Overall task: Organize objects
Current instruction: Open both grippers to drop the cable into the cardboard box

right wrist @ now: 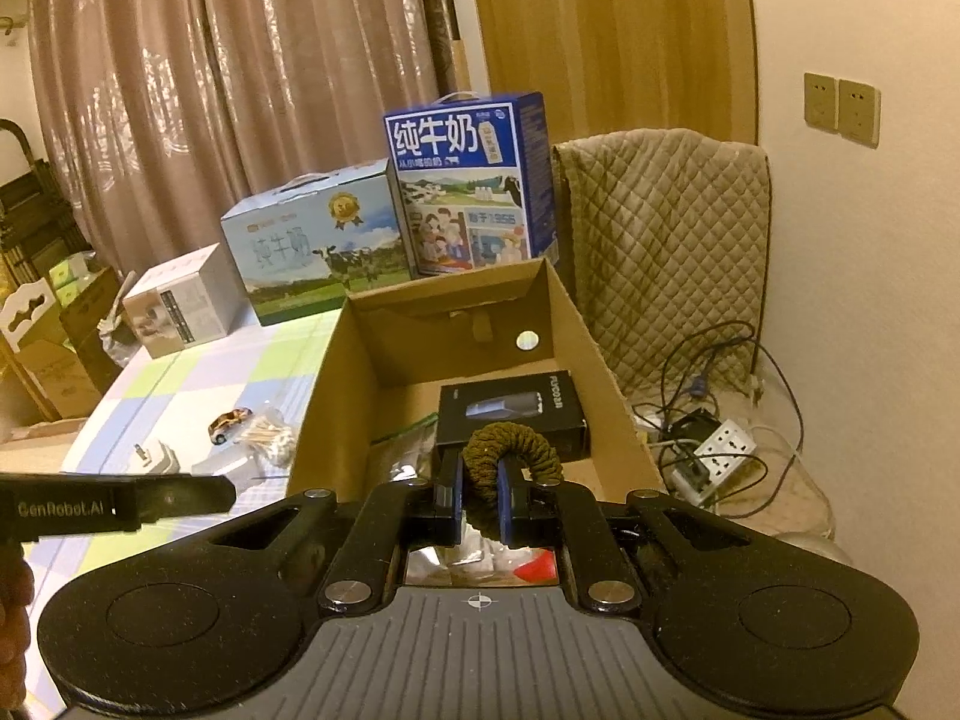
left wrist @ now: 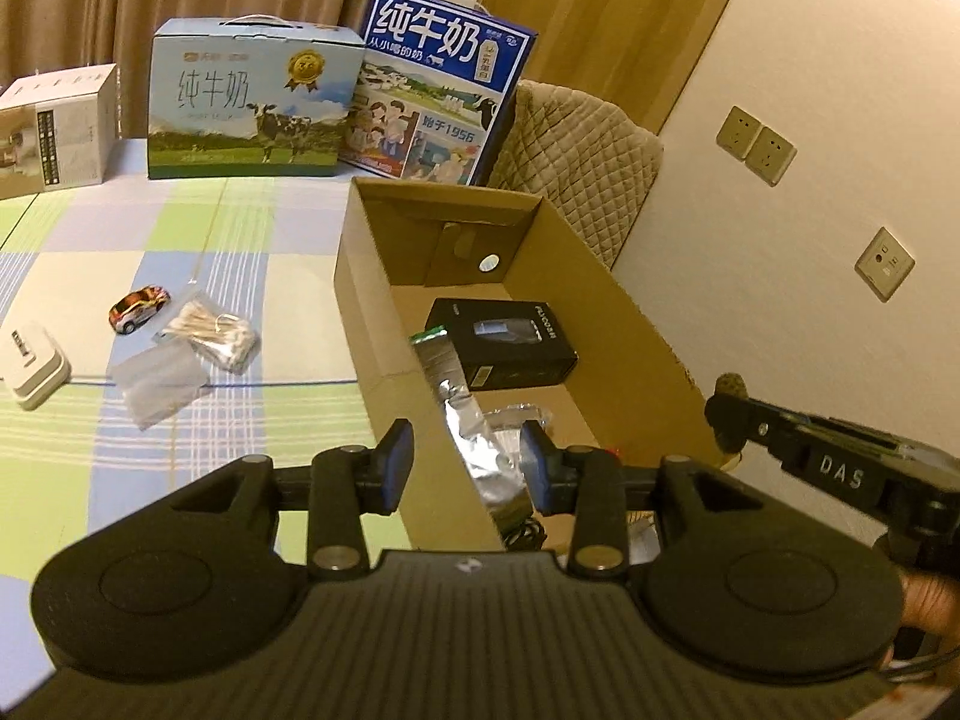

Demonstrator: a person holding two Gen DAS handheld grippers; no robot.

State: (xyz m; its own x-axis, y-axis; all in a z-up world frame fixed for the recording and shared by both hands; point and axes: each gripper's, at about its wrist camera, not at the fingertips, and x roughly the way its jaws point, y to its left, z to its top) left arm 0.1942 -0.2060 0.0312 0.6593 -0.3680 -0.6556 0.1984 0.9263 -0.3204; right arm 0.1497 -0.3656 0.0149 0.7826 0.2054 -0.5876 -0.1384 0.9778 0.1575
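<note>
An open cardboard box (left wrist: 354, 300) stands on the checked tablecloth, holding a black product box (left wrist: 504, 342) and a silver foil packet (left wrist: 462, 414). My left gripper (left wrist: 468, 450) hovers over the box's near left wall, jaws apart, nothing pressed between them; the foil packet lies below it. My right gripper (right wrist: 480, 498) is shut on a dark olive braided loop (right wrist: 516, 450), held over the box (right wrist: 324, 390) in front of the black box (right wrist: 510, 414). In the left wrist view the right gripper (left wrist: 729, 414) reaches in from the right.
On the cloth left of the box lie a toy car (left wrist: 139, 307), a bag of cotton swabs (left wrist: 210, 333), a clear bag (left wrist: 159, 381) and a white case (left wrist: 30, 363). Two milk cartons (left wrist: 252, 102) stand behind. A power strip with cables (right wrist: 720, 450) is on the right.
</note>
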